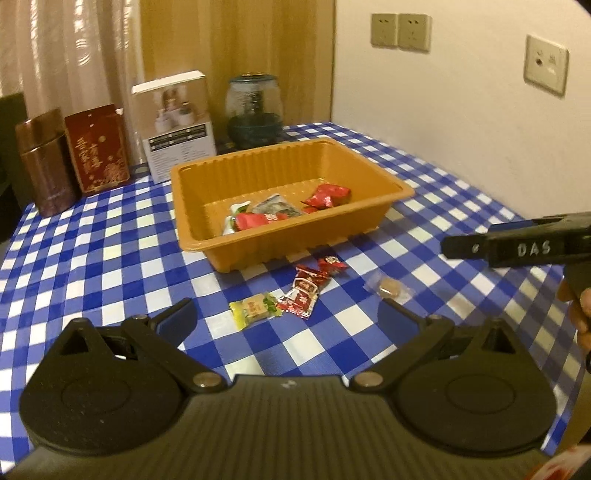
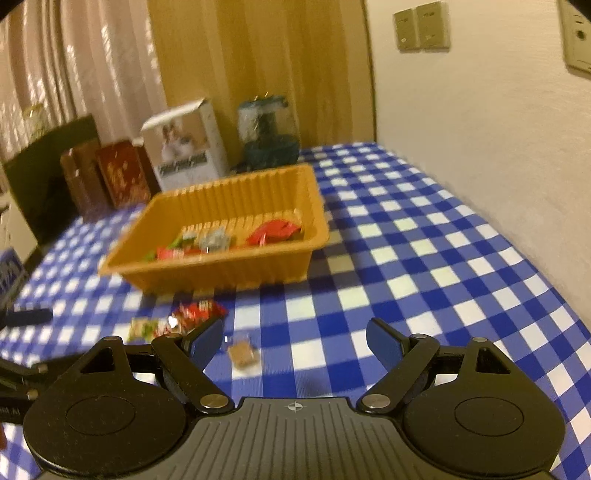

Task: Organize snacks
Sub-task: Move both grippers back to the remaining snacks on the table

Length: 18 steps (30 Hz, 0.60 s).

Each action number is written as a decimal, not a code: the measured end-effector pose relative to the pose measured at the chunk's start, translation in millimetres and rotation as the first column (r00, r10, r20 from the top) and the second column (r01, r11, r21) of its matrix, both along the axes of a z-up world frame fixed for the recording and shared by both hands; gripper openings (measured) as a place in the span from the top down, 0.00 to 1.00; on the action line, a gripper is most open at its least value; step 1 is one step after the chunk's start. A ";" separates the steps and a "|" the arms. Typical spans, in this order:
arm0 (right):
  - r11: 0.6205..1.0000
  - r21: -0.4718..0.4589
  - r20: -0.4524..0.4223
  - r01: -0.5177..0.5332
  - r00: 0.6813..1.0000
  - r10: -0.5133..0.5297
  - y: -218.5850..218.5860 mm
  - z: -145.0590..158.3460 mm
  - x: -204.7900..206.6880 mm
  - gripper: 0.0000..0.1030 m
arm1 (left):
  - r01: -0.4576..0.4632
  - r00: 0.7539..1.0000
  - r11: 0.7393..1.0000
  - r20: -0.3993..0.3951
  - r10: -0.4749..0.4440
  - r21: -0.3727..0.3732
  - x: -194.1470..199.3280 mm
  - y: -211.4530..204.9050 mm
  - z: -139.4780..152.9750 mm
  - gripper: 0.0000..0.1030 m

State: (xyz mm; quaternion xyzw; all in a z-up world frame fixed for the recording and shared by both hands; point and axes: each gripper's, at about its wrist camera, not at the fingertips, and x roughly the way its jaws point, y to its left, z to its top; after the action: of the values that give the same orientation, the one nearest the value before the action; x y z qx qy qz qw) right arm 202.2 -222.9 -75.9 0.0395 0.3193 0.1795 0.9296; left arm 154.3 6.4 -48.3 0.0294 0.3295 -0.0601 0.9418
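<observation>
Left claw [image 1: 284,314]: your pads stand wide apart, nothing between them; it hangs over the counter, with the loose snacks just ahead.
Right claw [image 2: 293,341]: your pads stand wide apart, gripping nothing; the clear-wrapped brown candy [image 2: 242,353] lies on the cloth between them, nearer your left pad.
Right claw, seen from the left wrist: only one black finger [image 1: 517,245] enters from the right edge; the rest is cut off, and part of your hand [image 1: 580,310] shows at the frame edge.
Loose snacks on counter, count: four. One yellow-green packet [image 1: 255,309], two red packets [image 1: 304,291] overlapping, one clear-wrapped brown candy [image 1: 388,287].
Loose snacks, right wrist view: blurred; your left pad partly covers the red ones.
Tray [image 1: 207,206]: one, orange, ribbed walls, on the counter just behind the loose snacks.
Tray contents: red wrappers [image 1: 327,195], a grey-dark one and a green-white one in a pile at the near-right side. Exact count not readable, as they overlap.
Counter [image 1: 92,258]: blue-and-white check cloth.
Back row, count: four. Brown tin [image 1: 44,162], red box [image 1: 98,147], white box [image 1: 175,125], glass jar [image 1: 255,110]. Print on them is too small to read.
Wall plates [image 1: 400,31]: three visible in the left wrist view.
</observation>
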 end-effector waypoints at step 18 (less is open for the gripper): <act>0.970 -0.121 -0.044 -0.211 0.977 0.207 40.9 -32.4 20.3 0.45 | 0.016 1.000 0.997 -0.013 -0.015 0.077 29.1 7.8 -22.3 0.06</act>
State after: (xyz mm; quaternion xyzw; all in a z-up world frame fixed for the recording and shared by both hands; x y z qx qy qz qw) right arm 222.5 -181.9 -108.3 -0.0499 0.3470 0.2553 0.9011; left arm 183.4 14.1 -70.6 0.0680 0.3372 -0.0550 0.9374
